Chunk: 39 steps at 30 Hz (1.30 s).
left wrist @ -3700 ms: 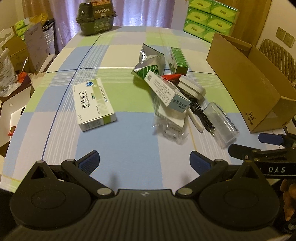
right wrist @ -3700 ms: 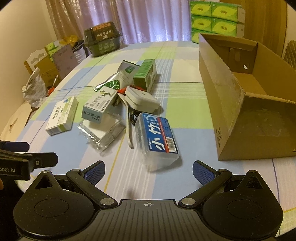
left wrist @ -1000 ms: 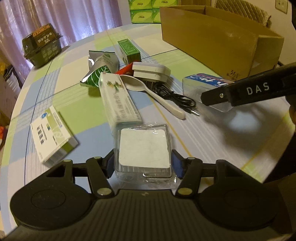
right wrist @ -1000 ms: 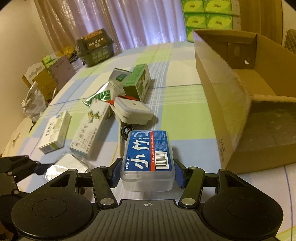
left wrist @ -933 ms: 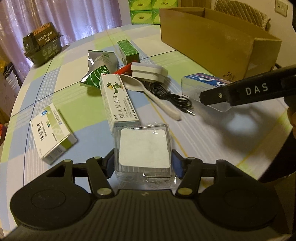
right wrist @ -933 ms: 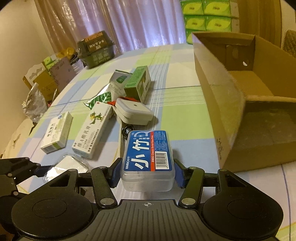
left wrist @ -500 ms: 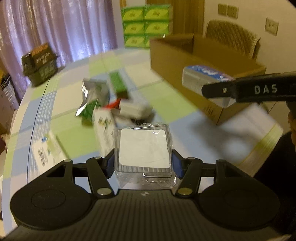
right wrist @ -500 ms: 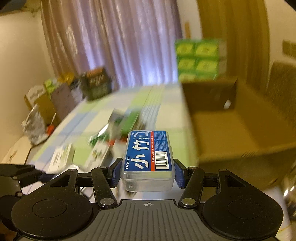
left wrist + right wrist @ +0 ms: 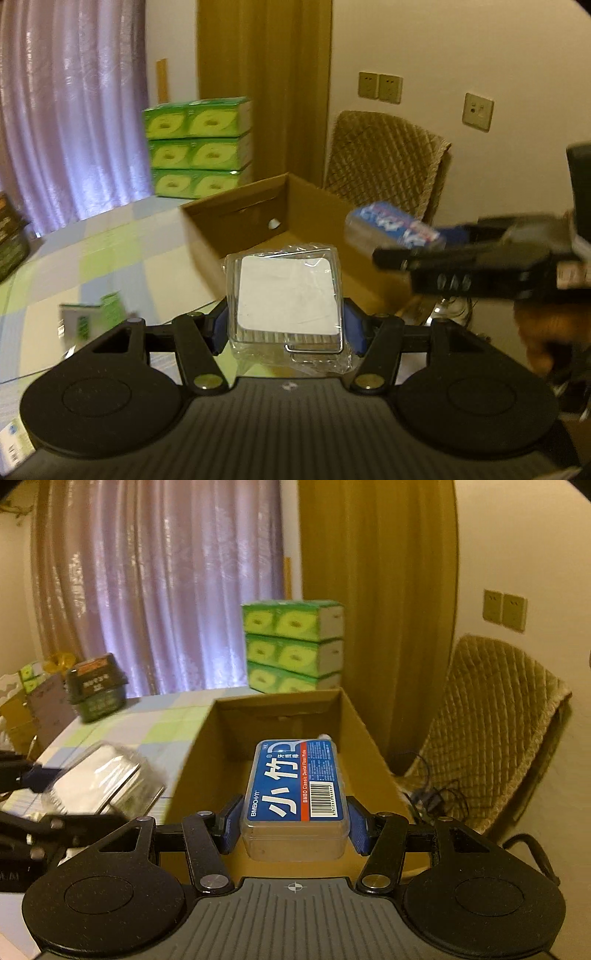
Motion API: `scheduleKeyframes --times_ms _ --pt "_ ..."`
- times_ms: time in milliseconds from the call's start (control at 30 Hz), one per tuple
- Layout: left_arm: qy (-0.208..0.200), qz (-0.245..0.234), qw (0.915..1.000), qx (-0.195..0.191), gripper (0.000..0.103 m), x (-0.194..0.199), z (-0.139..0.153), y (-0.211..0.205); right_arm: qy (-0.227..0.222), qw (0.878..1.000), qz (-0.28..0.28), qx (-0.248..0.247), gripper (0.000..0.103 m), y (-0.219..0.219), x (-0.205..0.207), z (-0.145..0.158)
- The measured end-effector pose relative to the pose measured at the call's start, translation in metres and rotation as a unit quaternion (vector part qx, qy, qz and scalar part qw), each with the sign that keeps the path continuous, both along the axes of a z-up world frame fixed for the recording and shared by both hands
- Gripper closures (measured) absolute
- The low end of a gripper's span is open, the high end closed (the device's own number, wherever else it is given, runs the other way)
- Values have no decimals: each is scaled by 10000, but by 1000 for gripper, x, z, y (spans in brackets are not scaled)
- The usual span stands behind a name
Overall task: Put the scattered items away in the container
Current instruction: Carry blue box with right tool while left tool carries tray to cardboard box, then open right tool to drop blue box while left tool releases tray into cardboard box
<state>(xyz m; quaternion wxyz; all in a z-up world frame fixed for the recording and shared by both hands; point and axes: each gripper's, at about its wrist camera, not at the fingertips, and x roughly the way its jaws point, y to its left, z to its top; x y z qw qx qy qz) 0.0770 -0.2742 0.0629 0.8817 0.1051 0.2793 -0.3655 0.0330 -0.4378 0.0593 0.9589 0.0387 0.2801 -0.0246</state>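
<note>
My left tongs [image 9: 286, 326] pinch the clear pack [image 9: 286, 295]; right tongs [image 9: 294, 825] pinch the floss case [image 9: 295, 794] above the box [image 9: 280, 716].

Floss box [image 9: 295, 786] over carton [image 9: 364, 738], packet [image 9: 99, 779] left.

Both grippers are now up off the table [image 9: 110, 251] with their loads. The left gripper [image 9: 286, 328], which stood open over the cloth 3.7 s ago, grips the clear pack [image 9: 286, 295] and holds it in the air near the box [image 9: 240, 236]. The right gripper [image 9: 295, 825], also open then, clamps the floss case [image 9: 295, 786] and now carries it above the open box [image 9: 280, 716]. The scattered pile has mostly dropped out of both views.
</note>
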Motion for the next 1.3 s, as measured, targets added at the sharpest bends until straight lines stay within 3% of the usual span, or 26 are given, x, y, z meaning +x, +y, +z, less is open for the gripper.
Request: scheduleKeyframes --times_ms 200,433,500,933,1000,1033,1300 --pt "271 100 9996 60 48 16 -17 -34 134 9997 -44 194 44 -26 5 -17" --pt "420 154 9989 137 47 26 -35 -45 262 9991 -12 329 44 -34 12 -31" --pt "375 189 9991 78 35 25 -36 -45 284 9990 -25 343 44 -35 12 -34" --pt "301 451 9985 124 35 13 -31 -10 313 9991 11 271 44 -26 16 -37" --pt "341 532 9980 93 34 11 -31 0 247 9994 74 228 30 -23 16 -36" --pt "340 571 9977 89 33 9 -31 4 228 9995 87 214 11 -22 16 -35" --pt "305 1008 9941 258 30 -3 -32 60 46 9997 63 234 10 -9 9 -26"
